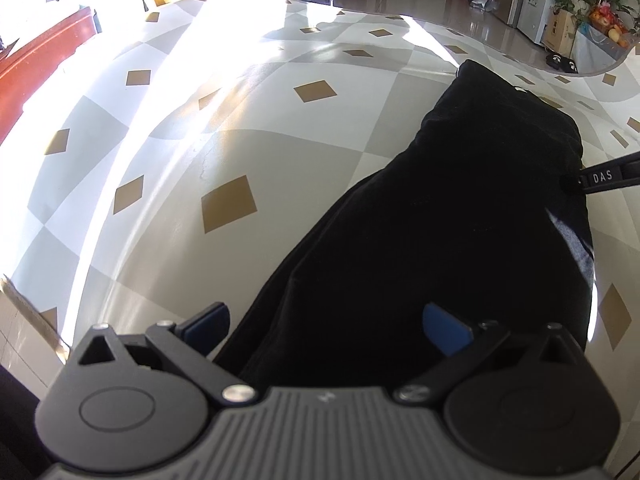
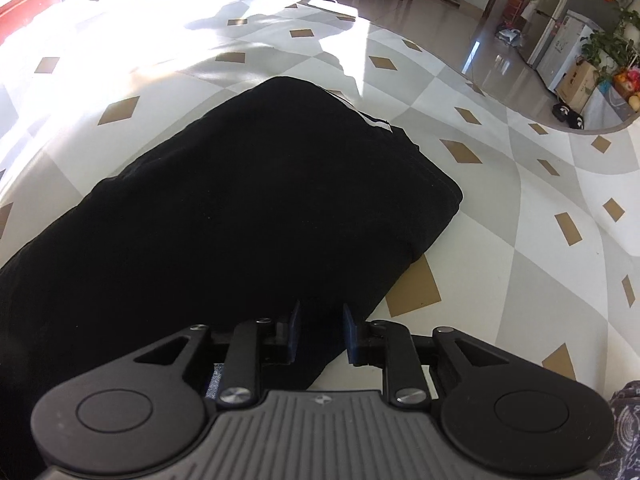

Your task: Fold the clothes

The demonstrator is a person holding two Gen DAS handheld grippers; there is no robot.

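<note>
1. Here the black garment (image 2: 248,216) lies folded on the patterned table cover (image 2: 500,208).
2. The right gripper (image 2: 320,330) has its fingers slightly apart over the garment's near corner, seemingly not pinching it.
3. The left gripper (image 1: 326,330) has fingers wide apart, the cloth's edge lying between them.

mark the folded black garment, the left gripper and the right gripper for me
folded black fabric garment (image 2: 248,200), right wrist view, middle of its top layer
left gripper (image 1: 326,328), left wrist view, midway between its wide-apart blue-padded fingertips
right gripper (image 2: 320,330), right wrist view, gap between its narrowly parted fingertips
</note>
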